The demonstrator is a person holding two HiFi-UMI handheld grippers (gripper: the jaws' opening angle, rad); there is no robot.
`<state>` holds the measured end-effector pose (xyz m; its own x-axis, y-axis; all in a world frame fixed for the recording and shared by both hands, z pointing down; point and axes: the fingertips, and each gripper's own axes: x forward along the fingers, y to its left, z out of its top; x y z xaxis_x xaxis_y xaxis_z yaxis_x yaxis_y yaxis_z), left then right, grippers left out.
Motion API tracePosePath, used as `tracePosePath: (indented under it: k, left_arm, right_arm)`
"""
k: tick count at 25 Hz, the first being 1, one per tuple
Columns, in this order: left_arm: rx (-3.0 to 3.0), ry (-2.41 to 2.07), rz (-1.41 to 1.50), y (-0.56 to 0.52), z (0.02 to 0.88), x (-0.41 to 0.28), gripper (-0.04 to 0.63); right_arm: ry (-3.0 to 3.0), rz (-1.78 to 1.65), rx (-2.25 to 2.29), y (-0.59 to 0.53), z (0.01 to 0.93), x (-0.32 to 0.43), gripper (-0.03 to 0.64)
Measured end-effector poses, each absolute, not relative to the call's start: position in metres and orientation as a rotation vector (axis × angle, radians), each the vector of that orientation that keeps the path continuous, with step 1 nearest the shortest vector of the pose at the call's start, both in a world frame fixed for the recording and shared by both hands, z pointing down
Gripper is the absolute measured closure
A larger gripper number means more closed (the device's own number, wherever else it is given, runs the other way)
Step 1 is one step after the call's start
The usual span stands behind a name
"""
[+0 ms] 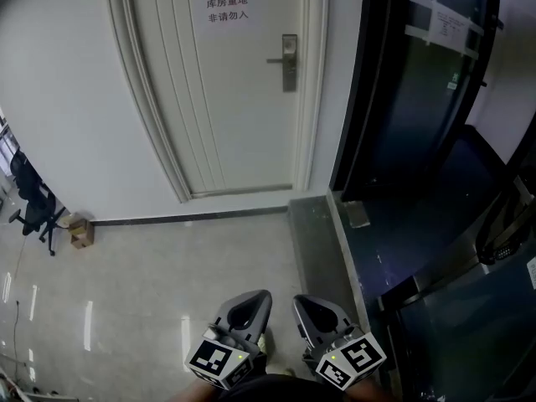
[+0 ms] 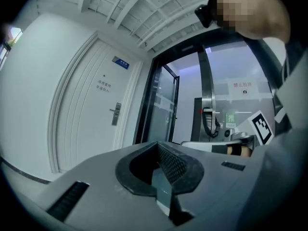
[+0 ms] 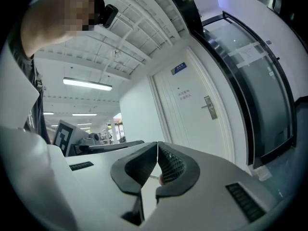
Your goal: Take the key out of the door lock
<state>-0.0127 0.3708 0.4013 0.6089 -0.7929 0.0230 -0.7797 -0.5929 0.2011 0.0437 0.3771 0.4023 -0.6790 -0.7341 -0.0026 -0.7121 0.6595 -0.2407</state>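
Observation:
A white door (image 1: 234,99) with a paper notice stands far ahead in the head view. Its silver lock plate and lever handle (image 1: 288,61) sit on the door's right side; the same lock plate (image 2: 115,113) shows small in the left gripper view and again as a lock plate (image 3: 210,107) in the right gripper view. No key can be made out at this distance. My left gripper (image 1: 266,295) and right gripper (image 1: 296,300) hang side by side low in the frame, far from the door. The jaws of both the left gripper (image 2: 157,144) and the right gripper (image 3: 157,143) meet, with nothing between them.
Dark glass doors in a black frame (image 1: 419,99) stand to the right of the white door, behind a raised grey step (image 1: 314,241). A cardboard box (image 1: 81,231) and an office chair (image 1: 33,203) stand by the left wall. Pale tiled floor lies between me and the door.

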Motion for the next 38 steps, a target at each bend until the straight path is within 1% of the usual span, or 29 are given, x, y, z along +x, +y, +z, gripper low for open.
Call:
tracePosePath:
  k: [12, 19, 29, 38]
  left_arm:
    - [2.703, -1.207, -0.117, 0.22, 0.396, -0.055, 0.589]
    - [2.724, -1.17, -0.13, 0.159, 0.392, -0.07, 0.589]
    - [2.71, -1.161, -0.119, 0.077, 0.402, -0.056, 0.589]
    - [2.677, -1.249, -0.138, -0.037, 0.391, -0.031, 0.589]
  right_arm:
    - [2.716, -0.307, -1.352, 0.233, 0.396, 0.003, 0.602]
    - [2.696, -0.285, -1.382, 0.169, 0.389, -0.015, 0.601]
    - [2.692, -0.292, -1.39, 0.079, 0.393, 0.0, 0.601]
    - [2.752, -0.278, -1.293, -0.044, 0.385, 0.024, 0.602]
